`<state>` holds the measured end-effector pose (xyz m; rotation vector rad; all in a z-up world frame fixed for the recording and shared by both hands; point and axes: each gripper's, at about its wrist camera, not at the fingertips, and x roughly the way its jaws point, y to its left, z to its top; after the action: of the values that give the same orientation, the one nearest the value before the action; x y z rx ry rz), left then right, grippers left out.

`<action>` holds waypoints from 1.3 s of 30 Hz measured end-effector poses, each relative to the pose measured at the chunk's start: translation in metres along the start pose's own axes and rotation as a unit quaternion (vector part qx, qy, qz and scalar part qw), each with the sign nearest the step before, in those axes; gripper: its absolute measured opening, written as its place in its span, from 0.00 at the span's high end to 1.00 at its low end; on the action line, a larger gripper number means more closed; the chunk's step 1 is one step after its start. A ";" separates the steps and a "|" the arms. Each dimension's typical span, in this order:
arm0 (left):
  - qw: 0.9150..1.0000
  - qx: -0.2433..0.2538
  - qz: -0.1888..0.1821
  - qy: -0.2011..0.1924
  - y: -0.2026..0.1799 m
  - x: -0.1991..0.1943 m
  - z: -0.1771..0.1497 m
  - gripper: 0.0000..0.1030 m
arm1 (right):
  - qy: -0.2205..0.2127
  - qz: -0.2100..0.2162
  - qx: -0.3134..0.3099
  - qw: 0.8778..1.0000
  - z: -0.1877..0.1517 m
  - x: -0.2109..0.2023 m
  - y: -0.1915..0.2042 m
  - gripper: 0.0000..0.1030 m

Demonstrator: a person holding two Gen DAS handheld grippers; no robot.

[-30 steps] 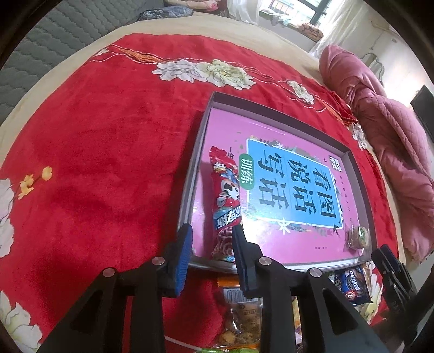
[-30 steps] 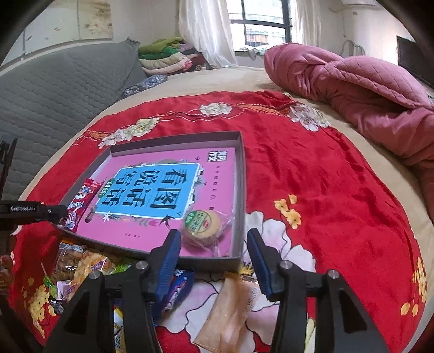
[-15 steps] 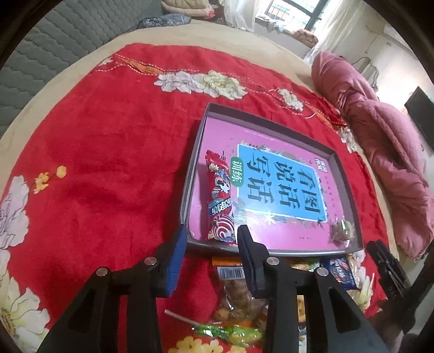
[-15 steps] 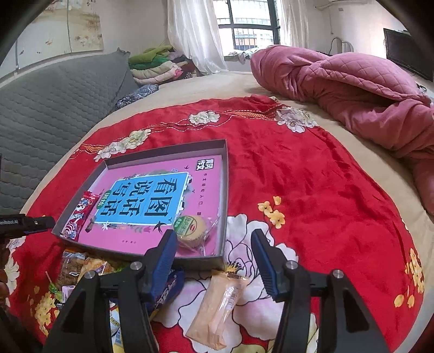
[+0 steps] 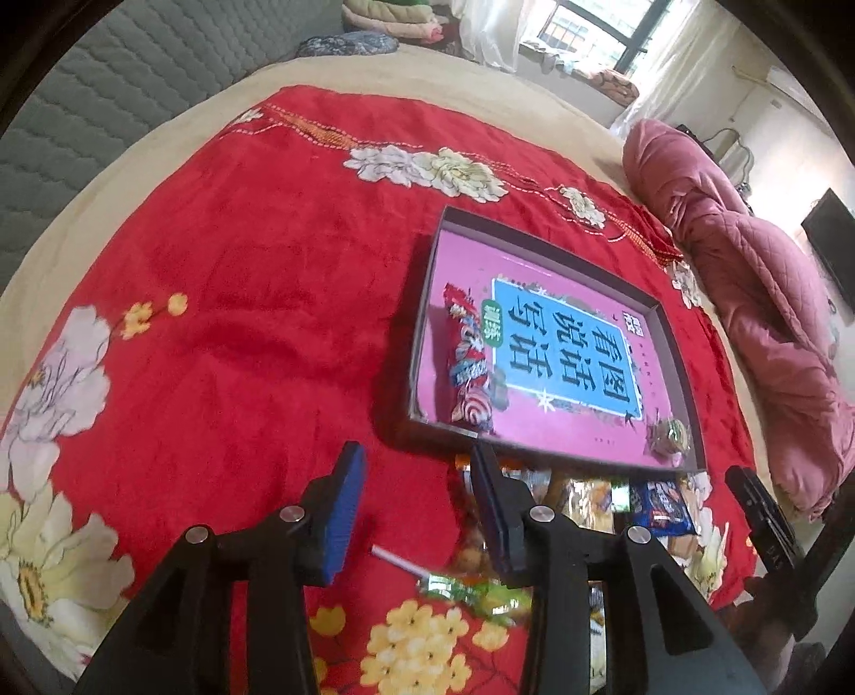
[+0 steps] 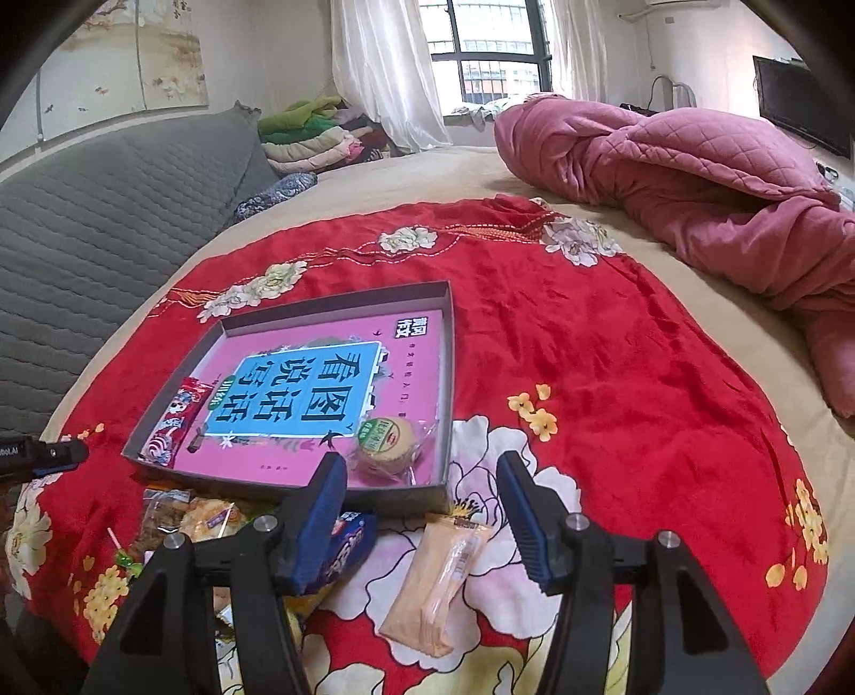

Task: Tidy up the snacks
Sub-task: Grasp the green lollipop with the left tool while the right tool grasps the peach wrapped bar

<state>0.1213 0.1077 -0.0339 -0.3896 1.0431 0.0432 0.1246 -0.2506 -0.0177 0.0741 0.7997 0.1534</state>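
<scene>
Bright daylight enters from the window (image 6: 489,51) at twelve o'clock, blown out. Soft shadows fall beside the tray (image 5: 674,342). Fisheye bending and black vignetting ring all edges; nearby snacks (image 5: 470,591) blur at six o'clock.

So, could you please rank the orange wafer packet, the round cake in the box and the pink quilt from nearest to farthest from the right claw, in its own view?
1. Orange wafer packet, just below the right claw.
2. Round cake, in the box's near corner.
3. Pink quilt, far right on the bed.

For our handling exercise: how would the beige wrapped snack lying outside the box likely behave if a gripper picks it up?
The beige wrapped snack looks flat and thin, so probably light. Its glossy film wrapper may slip between pads. It probably crushes easily, so squeeze gently.
</scene>
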 end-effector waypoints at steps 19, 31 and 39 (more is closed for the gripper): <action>0.994 -0.055 -0.021 0.090 -0.006 0.014 -0.065 0.59 | 0.050 0.006 0.035 0.998 -0.024 -0.022 -0.010 0.43; 0.987 -0.090 -0.023 0.133 -0.027 0.039 -0.082 0.59 | 0.069 -0.001 0.041 0.997 -0.030 -0.019 -0.014 0.43; 0.985 -0.097 -0.006 0.139 -0.040 0.054 -0.080 0.59 | 0.103 -0.003 0.045 0.994 -0.040 -0.004 -0.017 0.43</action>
<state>0.0912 0.0361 -0.1034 -0.5901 1.3180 0.0816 0.0946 -0.2674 -0.0445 0.1429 1.0129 0.1210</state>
